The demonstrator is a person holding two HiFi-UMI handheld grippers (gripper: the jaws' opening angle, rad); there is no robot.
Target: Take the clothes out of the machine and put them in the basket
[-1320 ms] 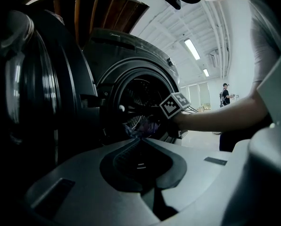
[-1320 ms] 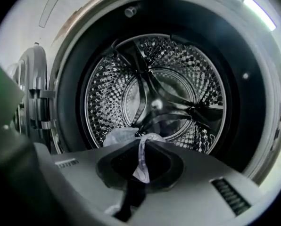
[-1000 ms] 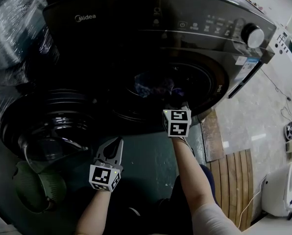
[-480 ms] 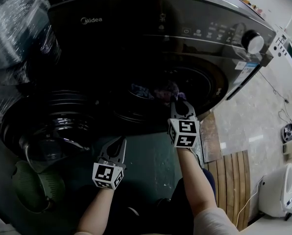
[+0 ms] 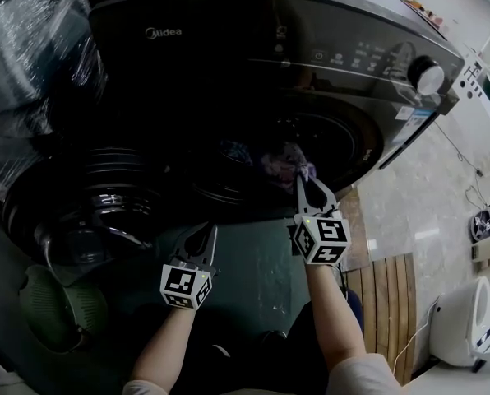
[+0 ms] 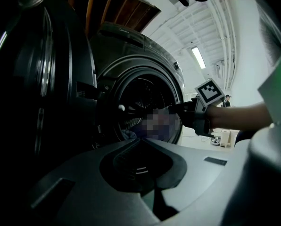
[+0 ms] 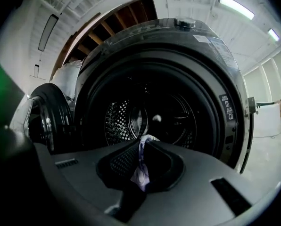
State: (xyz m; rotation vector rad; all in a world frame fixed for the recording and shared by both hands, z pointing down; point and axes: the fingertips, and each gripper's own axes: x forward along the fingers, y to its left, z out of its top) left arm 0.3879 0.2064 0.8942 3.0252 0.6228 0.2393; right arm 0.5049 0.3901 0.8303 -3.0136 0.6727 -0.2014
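The right gripper (image 5: 302,184) was clamped on a pale lilac patterned garment (image 5: 284,160) at the drum mouth of the dark grey washing machine (image 5: 228,56), centre frame. The left gripper (image 5: 205,235) was closed on nothing. The garment had not yet reached the green basket (image 5: 43,303), lower left.

Dim dark foreground, bright ceiling lights, fisheye edges, mosaic patch

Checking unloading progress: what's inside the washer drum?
A pale patterned cloth at the mouth, pinched by the right gripper, and a bluish garment beside it. Deeper, the drum is too dark to tell.
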